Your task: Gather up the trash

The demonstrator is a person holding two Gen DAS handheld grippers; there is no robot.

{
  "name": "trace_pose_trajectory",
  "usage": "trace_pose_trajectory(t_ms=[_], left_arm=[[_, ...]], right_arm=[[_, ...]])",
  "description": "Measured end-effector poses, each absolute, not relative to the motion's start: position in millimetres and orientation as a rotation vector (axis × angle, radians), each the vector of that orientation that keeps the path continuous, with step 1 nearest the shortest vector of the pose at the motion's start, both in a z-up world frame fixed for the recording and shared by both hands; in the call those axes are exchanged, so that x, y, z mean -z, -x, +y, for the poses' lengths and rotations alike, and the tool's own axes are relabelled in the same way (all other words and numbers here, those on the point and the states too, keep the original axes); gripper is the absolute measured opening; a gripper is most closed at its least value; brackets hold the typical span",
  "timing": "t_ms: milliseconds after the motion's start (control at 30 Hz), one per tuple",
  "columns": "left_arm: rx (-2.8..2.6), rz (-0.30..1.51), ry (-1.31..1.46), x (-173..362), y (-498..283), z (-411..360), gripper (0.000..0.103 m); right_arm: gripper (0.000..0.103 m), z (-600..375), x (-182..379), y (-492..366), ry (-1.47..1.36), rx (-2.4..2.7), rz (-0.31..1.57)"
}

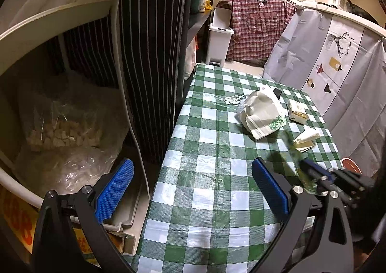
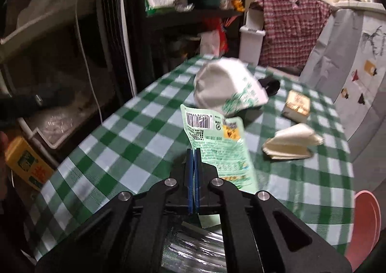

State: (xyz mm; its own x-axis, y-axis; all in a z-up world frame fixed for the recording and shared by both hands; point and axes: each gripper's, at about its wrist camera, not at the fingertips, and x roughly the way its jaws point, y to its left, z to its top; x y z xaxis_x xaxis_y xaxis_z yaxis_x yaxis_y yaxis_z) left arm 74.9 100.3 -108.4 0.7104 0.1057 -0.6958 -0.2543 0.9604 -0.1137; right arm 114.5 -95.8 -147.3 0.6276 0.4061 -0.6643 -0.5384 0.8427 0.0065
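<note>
Right gripper (image 2: 193, 152): blue pads pressed together on a green wrapper (image 2: 217, 143), which stands up from the jaws toward 1 o'clock, barcode at its top edge, lifted off the table (image 2: 120, 138). In the left wrist view that gripper (image 1: 304, 164) enters at 3 o'clock with the wrapper (image 1: 293, 150) blurred above it.

Left gripper (image 1: 193, 186): jaws wide apart, nothing between the pads; left pad over the shelf side, right pad over the checked cloth.

On the table in the right wrist view: white bag (image 2: 229, 85) at 12 o'clock of the wrapper, near it; black object (image 2: 271, 85) just behind the bag at 2 o'clock; small box (image 2: 296, 105) at 2 o'clock, apart; folded napkins (image 2: 292, 145) at 3 o'clock.

White pedal bin (image 1: 219, 39) stands on the floor past the table's far end, lid up. Pink basin (image 2: 364, 222) off the table edge at 4 o'clock.
</note>
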Motion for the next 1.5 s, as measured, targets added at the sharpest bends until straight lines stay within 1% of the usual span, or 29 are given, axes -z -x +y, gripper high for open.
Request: trace_pose_trajectory(t_ms=[167, 467, 633, 767, 967, 1300, 1400, 1500], left_arm=[[-0.194, 0.746, 0.19, 107.5, -74.2, 94.2, 0.095], [-0.124, 0.725, 0.145, 108.5, -78.2, 70.5, 0.095], [-0.016, 0.652, 0.089, 102.7, -89.3, 44.8, 0.095], [0.029, 0.628, 0.022, 109.6, -106.9, 21.6, 0.095], [0.042, 0.662, -0.012, 136.2, -148.3, -4.9, 0.095], [0.044, 0.657, -0.113, 169.8, -204.9, -13.2, 0.095], [0.078, 0.729, -0.088, 179.1, -222.6, -10.3, 0.095], [0.11, 0.749, -0.082, 182.6, -231.0, -13.4, 0.095]], right_arm=[[0.0, -114.0, 113.3, -102.5, 0.146, -0.518, 0.65], [0.0, -149.2, 70.4, -78.2, 0.039, -0.473, 0.604], [0.0, -174.6, 56.2, -69.3, 0.025, -0.438, 0.598], [0.0, -205.7, 58.2, -63.7, 0.007, -0.389, 0.613], [0.0, -241.9, 72.0, -63.0, -0.013, -0.334, 0.643], [0.0, -263.0, 92.0, -82.6, -0.035, -0.325, 0.692], [0.0, -262.2, 98.1, -89.3, -0.037, -0.332, 0.706], [0.0, -260.0, 102.4, -94.7, -0.039, -0.341, 0.721]])
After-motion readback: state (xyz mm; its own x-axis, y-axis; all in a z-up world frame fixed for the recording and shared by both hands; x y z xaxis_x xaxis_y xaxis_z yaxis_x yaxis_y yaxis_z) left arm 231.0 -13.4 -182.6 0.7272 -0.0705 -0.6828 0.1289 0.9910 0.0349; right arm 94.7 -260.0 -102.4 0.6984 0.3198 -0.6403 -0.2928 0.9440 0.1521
